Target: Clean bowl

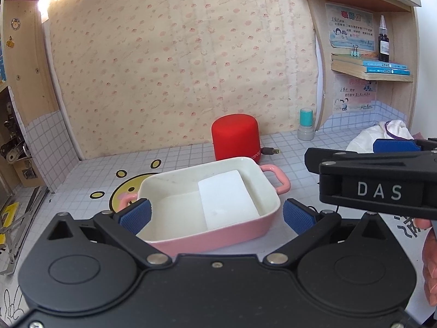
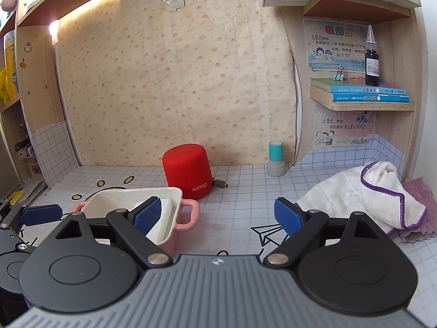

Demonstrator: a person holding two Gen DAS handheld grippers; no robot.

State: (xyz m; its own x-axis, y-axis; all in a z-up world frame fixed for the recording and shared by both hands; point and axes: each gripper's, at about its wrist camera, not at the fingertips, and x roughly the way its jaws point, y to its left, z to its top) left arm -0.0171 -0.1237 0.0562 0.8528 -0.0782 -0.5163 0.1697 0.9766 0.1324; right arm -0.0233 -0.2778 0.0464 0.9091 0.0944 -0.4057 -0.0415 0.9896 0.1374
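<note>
Both sets of jaws are spread wide with nothing in them. The left gripper (image 1: 215, 214) hangs right over the near rim of the pink rectangular ceramic bowl (image 1: 218, 236), which sits on the tiled desk (image 2: 240, 191) with a white sponge block (image 1: 228, 201) lying inside. The right gripper (image 2: 218, 217) hovers beside it, apart from the white cloth (image 2: 363, 194). Looks like cleaning hasn't really started, so wiping is all still ahead.

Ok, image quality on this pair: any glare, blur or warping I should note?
Left wrist view: sharp, strong fisheye bowing of the shelf edges, a blown-out light strip top left, soft even light on the bowl. Right wrist view: same warping, same overexposed strip, towel and red speaker crisp, no motion blur.
</note>
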